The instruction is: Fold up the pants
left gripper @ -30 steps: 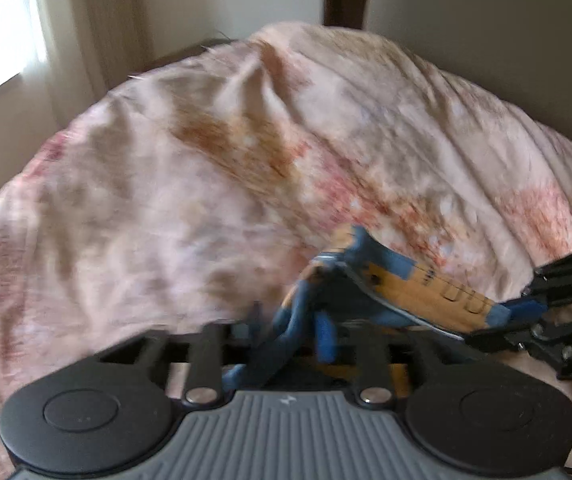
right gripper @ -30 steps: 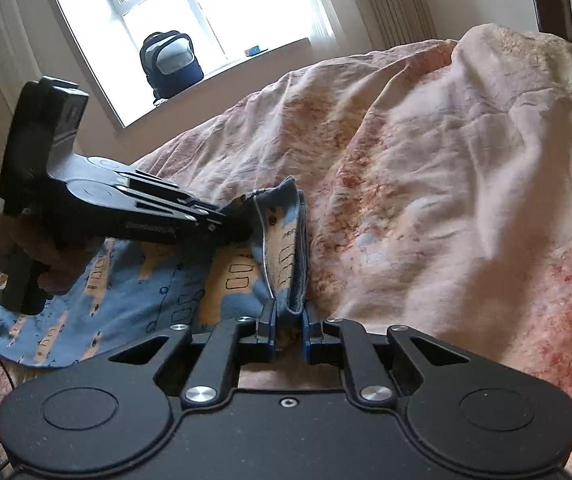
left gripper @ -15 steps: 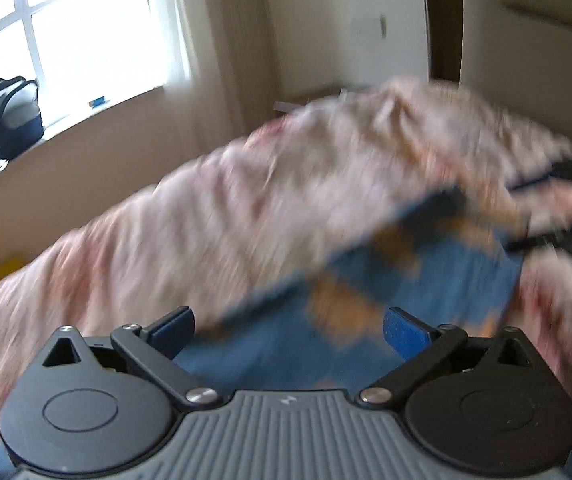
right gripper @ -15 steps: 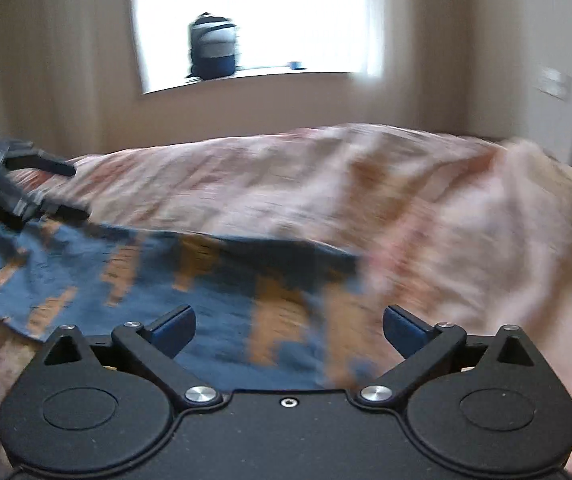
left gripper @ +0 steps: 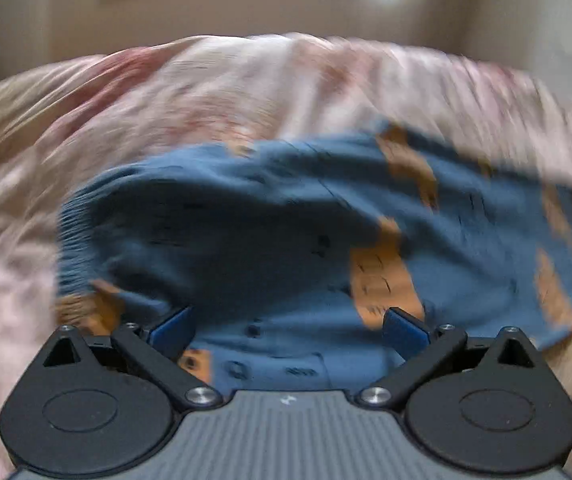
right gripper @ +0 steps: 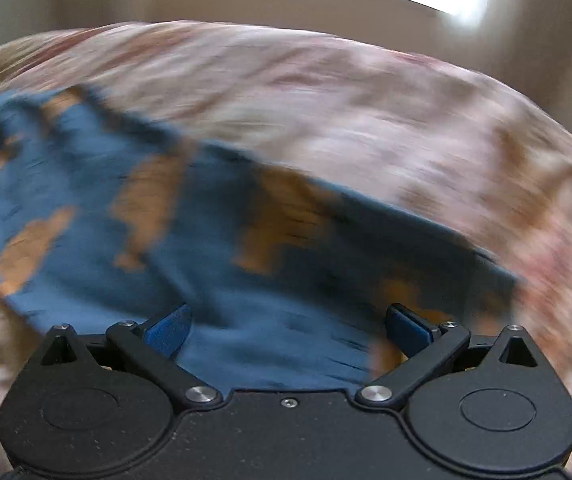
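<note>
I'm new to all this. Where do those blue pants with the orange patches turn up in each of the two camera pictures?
Left wrist view: the pants fill the middle and stretch to the right edge, just beyond the open left gripper.
Right wrist view: the pants run from the left edge to centre-right, just beyond the open right gripper.
Shared landmark: the pink patterned bedspread under them, with the bright window above.

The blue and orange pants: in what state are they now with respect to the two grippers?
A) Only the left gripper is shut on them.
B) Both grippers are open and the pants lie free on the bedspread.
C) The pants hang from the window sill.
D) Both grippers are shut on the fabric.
B: the left gripper and the right gripper both stand wide open, and the blue and orange pants lie spread on the pink floral bedspread.
</note>
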Demonstrator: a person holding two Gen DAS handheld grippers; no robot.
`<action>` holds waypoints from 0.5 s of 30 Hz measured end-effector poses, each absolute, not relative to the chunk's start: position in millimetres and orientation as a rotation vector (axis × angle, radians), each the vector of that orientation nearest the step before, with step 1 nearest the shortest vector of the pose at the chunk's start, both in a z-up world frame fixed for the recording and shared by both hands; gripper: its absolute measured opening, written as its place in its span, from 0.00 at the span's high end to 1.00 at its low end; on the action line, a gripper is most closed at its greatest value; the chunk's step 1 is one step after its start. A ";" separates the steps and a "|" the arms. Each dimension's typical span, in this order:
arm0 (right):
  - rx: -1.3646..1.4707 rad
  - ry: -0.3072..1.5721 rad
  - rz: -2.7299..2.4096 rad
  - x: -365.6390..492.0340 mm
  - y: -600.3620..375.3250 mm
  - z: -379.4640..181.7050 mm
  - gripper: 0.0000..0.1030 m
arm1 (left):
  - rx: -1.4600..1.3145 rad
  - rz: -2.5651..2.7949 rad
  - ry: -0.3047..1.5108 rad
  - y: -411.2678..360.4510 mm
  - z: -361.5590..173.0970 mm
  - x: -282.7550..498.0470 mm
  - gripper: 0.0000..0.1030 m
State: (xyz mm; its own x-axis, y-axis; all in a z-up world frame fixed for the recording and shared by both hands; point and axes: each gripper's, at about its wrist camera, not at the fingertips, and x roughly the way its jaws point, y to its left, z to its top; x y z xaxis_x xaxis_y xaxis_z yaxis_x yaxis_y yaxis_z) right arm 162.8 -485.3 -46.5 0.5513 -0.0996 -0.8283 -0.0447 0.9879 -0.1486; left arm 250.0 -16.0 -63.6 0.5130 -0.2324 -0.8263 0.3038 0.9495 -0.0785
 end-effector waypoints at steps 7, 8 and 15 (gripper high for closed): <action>-0.130 0.849 0.047 192.4 -409.0 -10.6 0.01 | -0.262 -0.054 0.874 64.4 -41.1 234.3 0.00; -0.128 0.838 0.138 208.5 -383.0 -8.4 0.01 | -0.288 -0.011 0.869 75.8 -43.0 228.9 0.00; -0.068 0.797 0.697 328.4 -217.6 -2.6 0.01 | -0.482 -0.004 0.889 122.1 -53.7 215.8 0.00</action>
State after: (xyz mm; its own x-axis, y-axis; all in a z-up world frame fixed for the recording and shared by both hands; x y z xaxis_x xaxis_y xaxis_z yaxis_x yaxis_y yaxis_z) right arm 328.4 -217.6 -2.6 0.4900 0.5490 -0.6771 -0.5983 0.7767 0.1968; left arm 215.8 122.1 -53.7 0.6371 -0.2003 -0.7443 -0.1932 0.8933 -0.4058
